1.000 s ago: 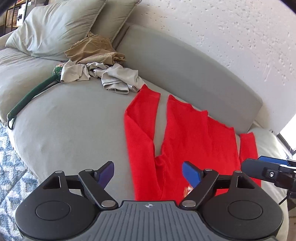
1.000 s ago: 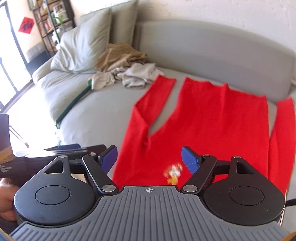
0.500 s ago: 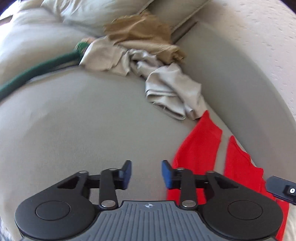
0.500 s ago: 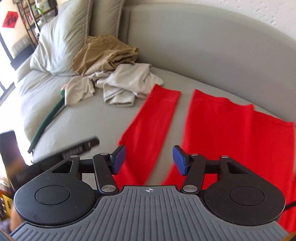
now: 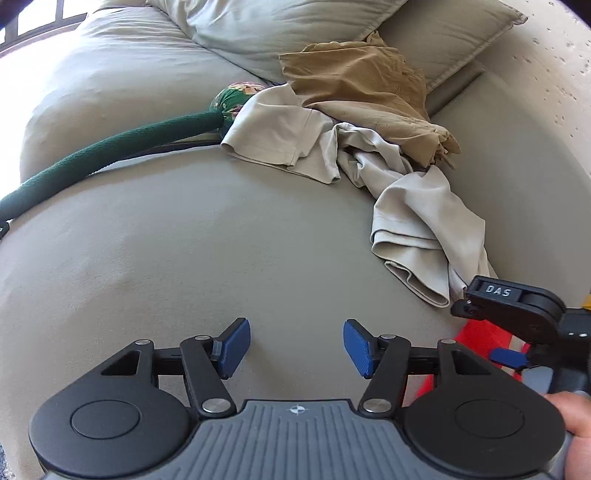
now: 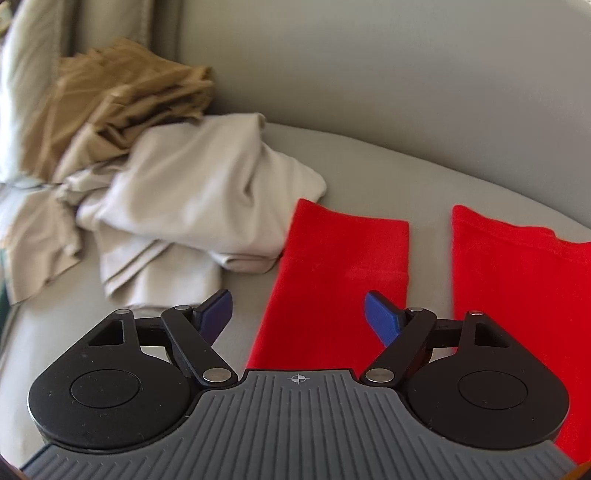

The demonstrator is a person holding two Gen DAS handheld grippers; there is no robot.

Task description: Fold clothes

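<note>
A red garment lies flat on the grey sofa; its left sleeve point(image 6: 332, 273) and body point(image 6: 517, 280) fill the right wrist view. My right gripper point(image 6: 299, 314) hovers over that sleeve's end, jaws opening, nothing pressed between the blue pads. My left gripper point(image 5: 295, 347) hangs over bare sofa cushion point(image 5: 184, 258) left of the sleeve, jaws opening and empty. In the left wrist view only a sliver of the red sleeve point(image 5: 480, 336) shows, behind the other gripper's body at the right edge.
A crumpled beige garment point(image 5: 417, 221) and a tan one point(image 5: 362, 92) are heaped by the sleeve's end, against grey pillows point(image 5: 277, 29). A dark green padded strap point(image 5: 110, 151) lies across the cushion at left. The sofa backrest point(image 6: 369, 74) rises behind.
Both grippers moved left and down toward the sleeve's end and the clothes heap. Both sets of jaws narrowed half a second ago and now stand wider again.
</note>
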